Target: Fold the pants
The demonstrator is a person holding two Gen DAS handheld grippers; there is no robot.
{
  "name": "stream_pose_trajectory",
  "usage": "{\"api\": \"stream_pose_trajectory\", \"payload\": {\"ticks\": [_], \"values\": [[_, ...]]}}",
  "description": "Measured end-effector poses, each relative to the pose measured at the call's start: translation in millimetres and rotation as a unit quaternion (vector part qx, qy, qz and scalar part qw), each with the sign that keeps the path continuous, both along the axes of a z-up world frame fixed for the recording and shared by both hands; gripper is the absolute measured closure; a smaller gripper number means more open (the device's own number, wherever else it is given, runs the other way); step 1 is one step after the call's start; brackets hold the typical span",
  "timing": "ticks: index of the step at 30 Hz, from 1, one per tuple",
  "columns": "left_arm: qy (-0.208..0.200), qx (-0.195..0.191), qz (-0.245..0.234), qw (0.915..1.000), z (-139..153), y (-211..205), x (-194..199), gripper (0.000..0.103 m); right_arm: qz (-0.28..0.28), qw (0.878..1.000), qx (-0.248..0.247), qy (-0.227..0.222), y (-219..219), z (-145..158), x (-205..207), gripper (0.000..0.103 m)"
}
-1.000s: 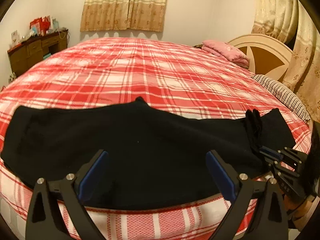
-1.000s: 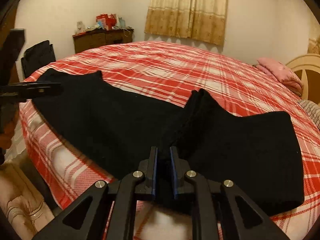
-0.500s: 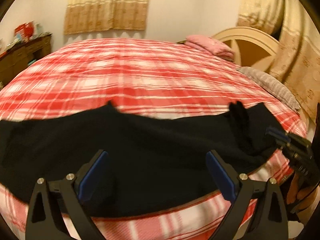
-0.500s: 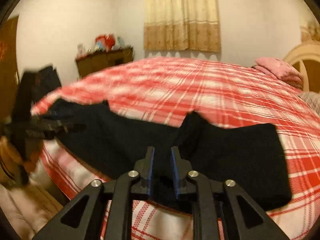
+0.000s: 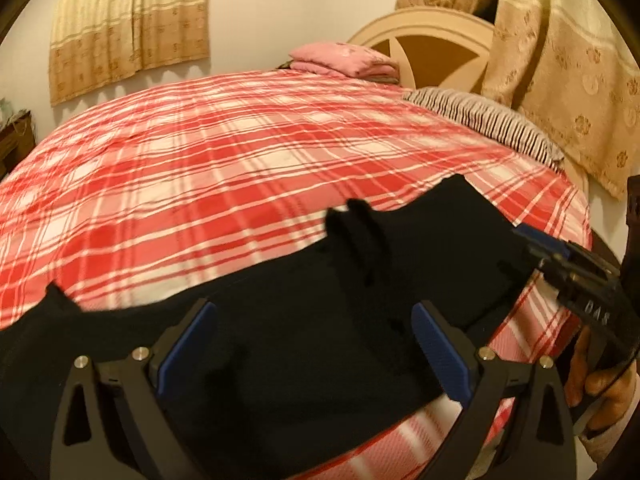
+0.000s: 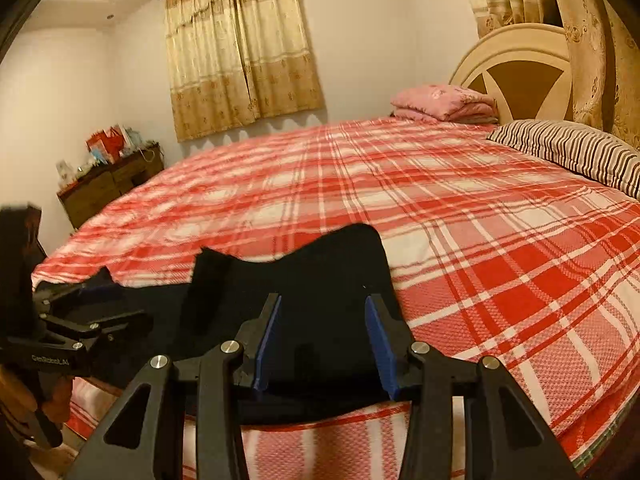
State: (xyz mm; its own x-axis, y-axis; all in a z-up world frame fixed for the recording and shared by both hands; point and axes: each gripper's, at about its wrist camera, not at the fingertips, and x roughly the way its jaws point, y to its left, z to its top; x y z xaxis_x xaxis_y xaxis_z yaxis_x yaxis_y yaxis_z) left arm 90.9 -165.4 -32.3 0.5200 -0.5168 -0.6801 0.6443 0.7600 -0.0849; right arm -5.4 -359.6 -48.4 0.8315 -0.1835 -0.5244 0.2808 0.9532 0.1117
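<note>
The pants [image 6: 320, 288] lay along the near edge of the bed [image 6: 440, 200], low in the right wrist frame. A folded blanket [image 6: 444, 103] sat at the far end, before the headboard [image 6: 520, 68], and a pillow [image 6: 568, 152] lay to its right. A dresser [image 6: 112, 184] stood at middle left (beside the bed).

bedroom with a big bed, warm dim light

white walls [image 6: 360, 40] carry a beige curtain [image 6: 240, 52] at the back and another curtain [image 5: 560, 64] by the cream headboard [image 6: 516, 68]. the bed [image 6: 440, 200] wears a red plaid cover, with a striped pillow [image 6: 568, 152] and a pink folded blanket [image 6: 444, 102]. a brown dresser [image 6: 108, 184] stands left, its clutter too small to name, perhaps boxes.
</note>
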Motion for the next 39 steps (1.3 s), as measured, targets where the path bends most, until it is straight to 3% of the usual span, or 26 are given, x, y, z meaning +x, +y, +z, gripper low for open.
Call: {"api": "stream_pose_trajectory", "payload": {"ticks": [6,10,19,25,28,30,31,32,34,36,39], "values": [[0.003,0.024,0.0,0.9997,-4,-19,0,0.003,-0.004,0.999,0.033,0.015,-10,-13,1,0.058],[0.011,0.036,0.005,0.9993,-7,-27,0,0.003,-0.002,0.999,0.029,0.019,-10,-15,1,0.058],[0.054,0.031,0.019,0.9979,-20,-33,3,0.003,0.005,0.999,0.04,0.021,-14,-17,1,0.058],[0.105,-0.036,0.031,0.9933,-24,-24,16,0.003,0.006,0.999,0.05,0.02,-15,-17,0,0.058],[0.137,-0.089,0.035,0.986,-21,-19,24,0.004,0.006,0.998,0.06,0.017,-17,-18,-1,0.058],[0.157,-0.125,0.032,0.9791,-21,-17,26,0.023,0.006,0.998,0.065,0.013,-18,-18,-2,0.058],[0.165,-0.132,0.03,0.977,-21,-19,27,0.047,0.006,0.998,0.066,0.013,-18,-17,-2,0.058],[0.175,-0.128,0.028,0.9759,-24,-22,28,0.058,0.006,0.998,0.067,0.012,-18,-17,-2,0.058],[0.161,-0.122,0.033,0.9788,-23,-24,24,0.058,0.006,0.998,0.066,0.012,-17,-17,-3,0.058],[0.121,-0.111,0.02,0.9862,-14,-29,13,0.058,0.007,0.998,0.064,0.011,-17,-16,-3,0.058],[0.113,-0.078,0.034,0.99,-18,-38,17,0.036,0.006,0.998,0.067,0.011,-16,-16,-3,0.058]]}}
